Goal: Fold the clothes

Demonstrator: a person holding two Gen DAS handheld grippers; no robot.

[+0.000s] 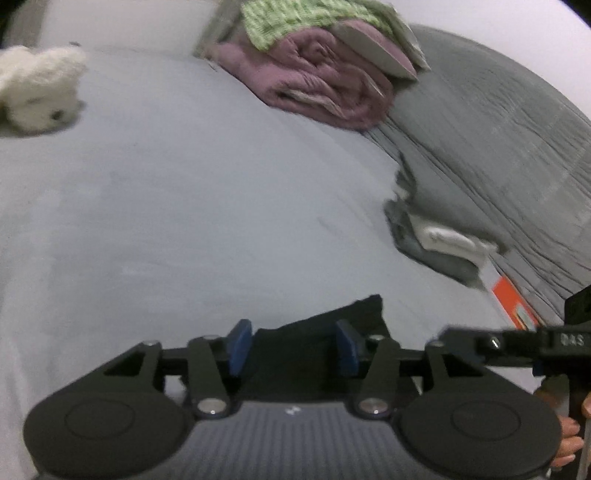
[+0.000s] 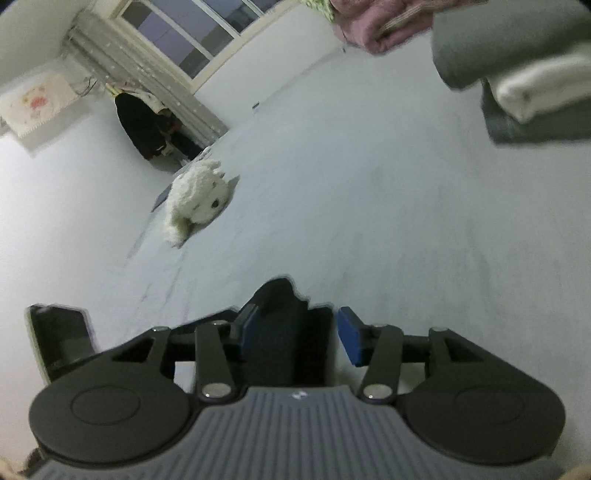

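Observation:
A black garment (image 1: 306, 332) lies on the pale grey bed sheet (image 1: 184, 192), low in the left wrist view. My left gripper (image 1: 293, 345) is open, its blue pads (image 1: 239, 347) on either side of the cloth's near edge. In the right wrist view the same black garment (image 2: 280, 306) bunches up between the fingers of my right gripper (image 2: 297, 332), which is also open; a small gap shows beside its right pad (image 2: 349, 341). The right tool's black linkage (image 1: 524, 341) reaches in from the right edge, with a hand behind it.
A white plush toy (image 1: 37, 92) (image 2: 195, 195) lies at the far left. A rolled purple blanket (image 1: 321, 85) under a green knit (image 1: 295, 18) sits at the back. A grey quilt (image 1: 498, 129) and folded grey and white clothes (image 1: 436, 240) lie on the right.

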